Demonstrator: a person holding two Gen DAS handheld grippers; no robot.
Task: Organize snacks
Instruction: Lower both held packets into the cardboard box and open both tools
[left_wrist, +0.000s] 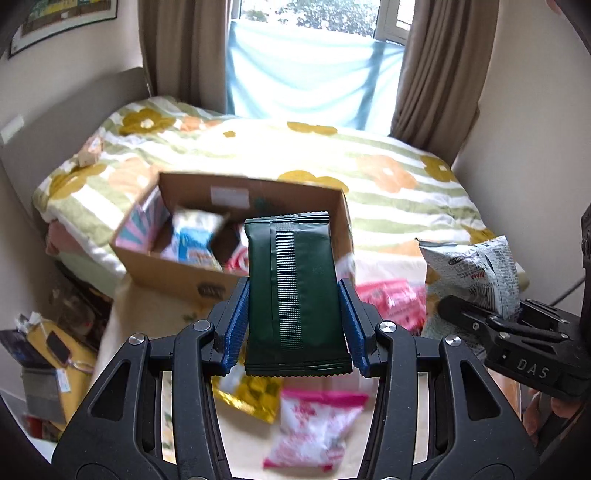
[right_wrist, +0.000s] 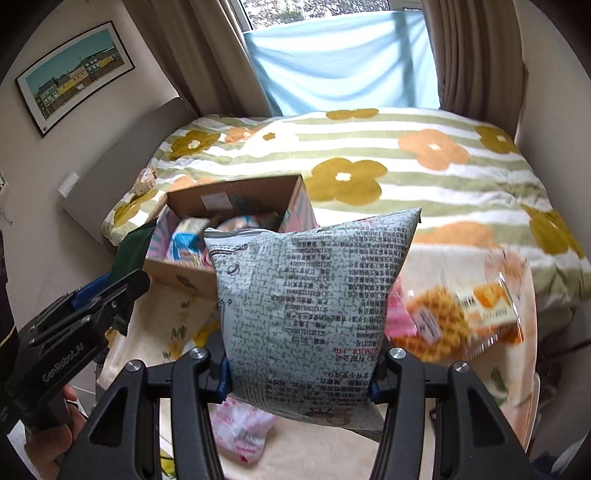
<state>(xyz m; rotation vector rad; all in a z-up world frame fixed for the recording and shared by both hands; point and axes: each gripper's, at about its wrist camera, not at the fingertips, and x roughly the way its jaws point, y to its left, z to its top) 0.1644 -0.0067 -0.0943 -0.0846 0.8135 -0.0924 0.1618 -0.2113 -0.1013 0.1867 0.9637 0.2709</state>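
In your left tool (left_wrist: 295, 314) you are gripping a dark green packet (left_wrist: 295, 291) upright, blue pads pressing both its sides; only its seamed back is facing the camera, so no brand is showing, just a faint stamp too small to read. At eleven o'clock from it, the cardboard box (left_wrist: 184, 275) is sitting on the edge of the flowered bed (left_wrist: 388, 173), already holding a blue-and-white bag (left_wrist: 195, 240) and others blurred beyond naming; a white label on its inner wall is unreadable. Below the packet, a gold wrapper (left_wrist: 251, 398) and a pink-and-white bag (left_wrist: 314, 428) are lying on the pale worktop (left_wrist: 155, 306), both smeared by blur.

At three o'clock, your right tool (right_wrist: 299, 376) is clamping a grey-green puffed bag (right_wrist: 306, 295) by its lower end. The tool's tips are hidden behind the bag. Its dense print is running upside down, too fine to read. The left tool's body is reading "GenRobot.AI" in the right view; the right one's is showing "DAS" in the left view. Further right, a blurred waffle packet (right_wrist: 465, 314) is lying on the worktop.
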